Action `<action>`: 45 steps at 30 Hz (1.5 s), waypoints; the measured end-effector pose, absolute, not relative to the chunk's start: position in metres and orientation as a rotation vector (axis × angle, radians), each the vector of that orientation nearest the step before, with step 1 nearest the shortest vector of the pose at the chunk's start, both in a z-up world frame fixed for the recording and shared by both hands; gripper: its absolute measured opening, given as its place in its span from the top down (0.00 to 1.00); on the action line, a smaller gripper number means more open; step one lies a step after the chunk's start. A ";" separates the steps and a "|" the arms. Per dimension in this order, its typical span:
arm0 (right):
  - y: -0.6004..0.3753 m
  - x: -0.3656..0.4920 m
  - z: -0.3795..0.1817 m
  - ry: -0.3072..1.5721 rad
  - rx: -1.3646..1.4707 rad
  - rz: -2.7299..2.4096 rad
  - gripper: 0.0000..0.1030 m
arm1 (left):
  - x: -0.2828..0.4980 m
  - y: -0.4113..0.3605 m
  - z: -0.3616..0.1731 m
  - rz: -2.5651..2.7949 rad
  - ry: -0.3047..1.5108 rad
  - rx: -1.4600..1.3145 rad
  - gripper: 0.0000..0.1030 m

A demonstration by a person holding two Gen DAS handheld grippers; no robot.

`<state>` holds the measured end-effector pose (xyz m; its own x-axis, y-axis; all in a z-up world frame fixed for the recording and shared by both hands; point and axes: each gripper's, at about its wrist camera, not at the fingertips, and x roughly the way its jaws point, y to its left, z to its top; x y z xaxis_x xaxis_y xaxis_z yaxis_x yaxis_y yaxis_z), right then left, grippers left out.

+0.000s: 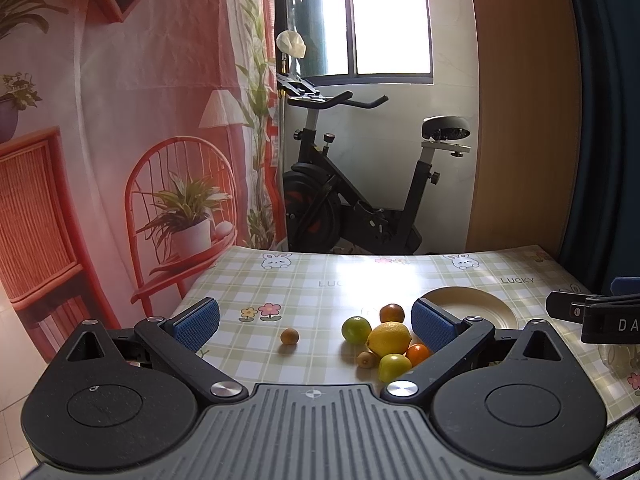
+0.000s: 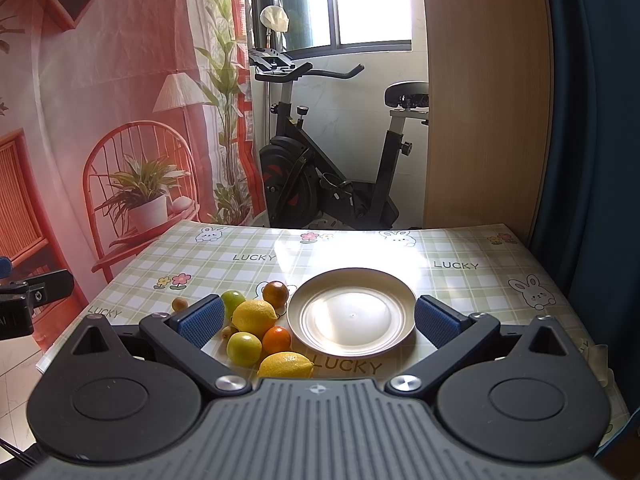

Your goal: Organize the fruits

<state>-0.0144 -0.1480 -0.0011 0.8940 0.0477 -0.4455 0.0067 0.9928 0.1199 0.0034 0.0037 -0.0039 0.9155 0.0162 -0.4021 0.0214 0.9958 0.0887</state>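
Fruit lies in a loose cluster on the checked tablecloth (image 2: pixel 248 272), just left of an empty cream plate (image 2: pixel 352 312) that sits at the centre of the right wrist view. In that view the cluster fills the lower left of centre: a large lemon (image 2: pixel 254 317) in the middle, a dark orange (image 2: pixel 275 294) above it close to the plate's rim, a green citrus (image 2: pixel 233 300) partly behind the blue pad, a yellow-green fruit (image 2: pixel 244 349) and a small orange (image 2: pixel 276 339) below, and a second lemon (image 2: pixel 285 365) at the bottom edge against the gripper body. A small brownish fruit (image 2: pixel 180 303) lies apart to the left, and another tiny one (image 2: pixel 227 332) peeks out beside the pad. The right gripper (image 2: pixel 320 320) hovers with its jaws spread wide, holding nothing, the plate framed between its pads. The left gripper (image 1: pixel 316 322) is likewise wide open and empty; in its view the cluster sits right of centre, against the right-hand pad. An exercise bike (image 2: pixel 320 152) stands beyond the table, below a bright window (image 2: pixel 360 0).
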 end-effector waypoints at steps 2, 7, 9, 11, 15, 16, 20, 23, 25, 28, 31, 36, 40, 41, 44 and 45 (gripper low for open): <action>-0.148 -0.014 -0.001 0.464 0.119 0.021 0.00 | 0.003 0.004 -0.004 -0.003 0.415 0.092 0.00; -0.148 -0.014 -0.001 0.465 0.120 0.021 0.00 | 0.004 0.004 -0.004 -0.003 0.414 0.092 0.00; -0.148 -0.014 -0.001 0.465 0.119 0.021 0.00 | 0.003 0.004 -0.004 -0.003 0.414 0.092 0.00; -0.148 -0.014 -0.001 0.465 0.119 0.021 0.00 | 0.003 0.004 -0.004 -0.003 0.414 0.091 0.00; -0.148 -0.014 -0.001 0.465 0.119 0.022 0.00 | 0.003 0.004 -0.004 -0.003 0.415 0.091 0.00; -0.148 -0.014 -0.001 0.465 0.119 0.021 0.00 | 0.003 0.004 -0.003 -0.003 0.415 0.091 0.00; -0.148 -0.014 -0.002 0.466 0.119 0.021 0.00 | 0.003 0.005 -0.003 -0.004 0.415 0.092 0.00; -0.148 -0.013 -0.002 0.466 0.119 0.021 0.00 | 0.003 0.005 -0.003 -0.004 0.415 0.091 0.00; -0.148 -0.013 -0.002 0.466 0.118 0.021 0.00 | 0.003 0.005 -0.003 -0.003 0.415 0.092 0.00; -0.148 -0.012 -0.002 0.467 0.118 0.021 0.00 | 0.003 0.004 -0.003 -0.003 0.415 0.092 0.00; -0.149 -0.010 -0.001 0.468 0.116 0.022 0.00 | 0.002 0.004 -0.004 0.003 0.416 0.098 0.00; -0.149 -0.013 0.000 0.453 0.083 0.014 0.00 | 0.007 -0.001 -0.008 0.009 0.432 0.117 0.00; -0.147 -0.013 -0.015 0.386 0.045 0.014 0.00 | 0.014 0.003 -0.009 0.043 0.415 0.130 0.00; -0.149 -0.013 -0.017 0.371 0.043 0.014 0.00 | 0.016 0.004 -0.008 0.055 0.400 0.128 0.00; -0.156 -0.008 -0.021 0.336 0.040 0.013 0.00 | 0.022 0.008 -0.005 0.097 0.352 0.116 0.00; -0.156 -0.006 -0.023 0.328 0.034 0.015 0.00 | 0.024 0.010 -0.004 0.107 0.342 0.108 0.00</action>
<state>-0.0064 -0.1565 -0.0228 0.9467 0.0202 -0.3215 -0.0091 0.9993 0.0359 0.0239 0.0103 -0.0044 0.9366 0.1227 -0.3282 -0.0860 0.9886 0.1239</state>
